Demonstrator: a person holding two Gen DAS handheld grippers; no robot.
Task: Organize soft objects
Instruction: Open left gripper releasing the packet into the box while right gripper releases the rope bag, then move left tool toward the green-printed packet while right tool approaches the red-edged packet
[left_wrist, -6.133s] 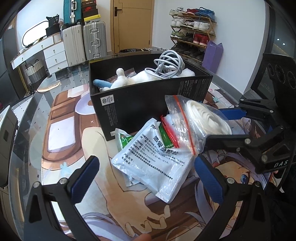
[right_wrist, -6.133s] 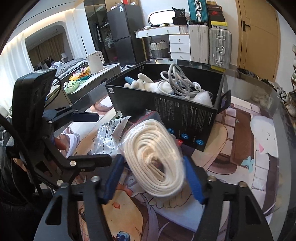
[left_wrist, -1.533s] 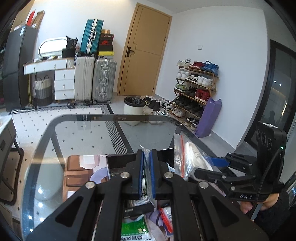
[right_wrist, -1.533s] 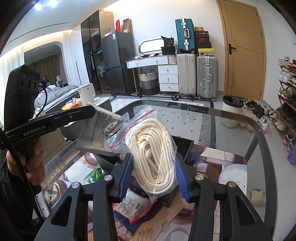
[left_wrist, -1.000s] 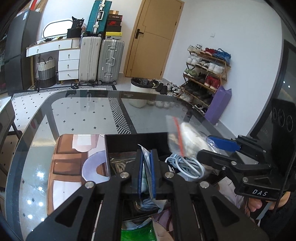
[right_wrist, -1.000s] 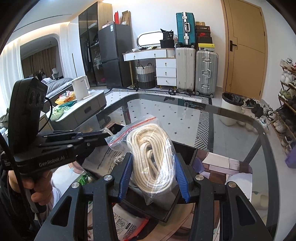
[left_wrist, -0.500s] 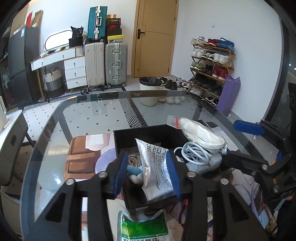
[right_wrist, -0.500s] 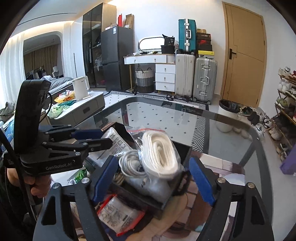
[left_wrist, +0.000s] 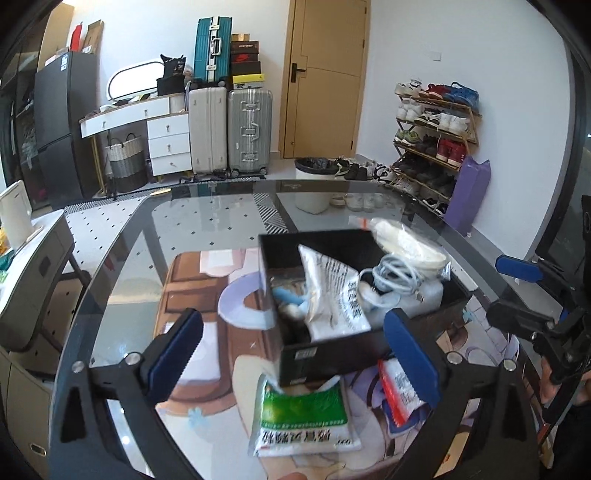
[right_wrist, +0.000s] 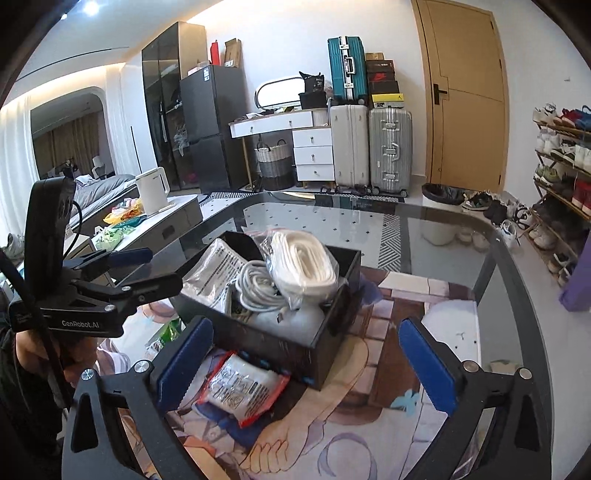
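Observation:
A black box (left_wrist: 332, 354) (right_wrist: 291, 343) stands on the glass table. In it lie a bagged white rope coil (left_wrist: 406, 247) (right_wrist: 303, 262), a white printed pouch (left_wrist: 332, 295) (right_wrist: 214, 269), a white cable bundle (right_wrist: 255, 284) and a plush toy (left_wrist: 291, 299). My left gripper (left_wrist: 291, 354) is open and empty, above and in front of the box. My right gripper (right_wrist: 306, 362) is open and empty, also above the box. In front of the box lie a green-and-white pouch (left_wrist: 306, 417) and a red-edged pouch (right_wrist: 243, 387) (left_wrist: 399, 387).
A printed mat (right_wrist: 406, 369) covers the glass table (left_wrist: 184, 229). The other gripper shows at the right of the left wrist view (left_wrist: 535, 314) and at the left of the right wrist view (right_wrist: 110, 291). Suitcases, a shoe rack and a door stand beyond.
Both grippers have opened and pulled back and up. The white pouch and the bagged rope coil, held before, now lie in the black box.

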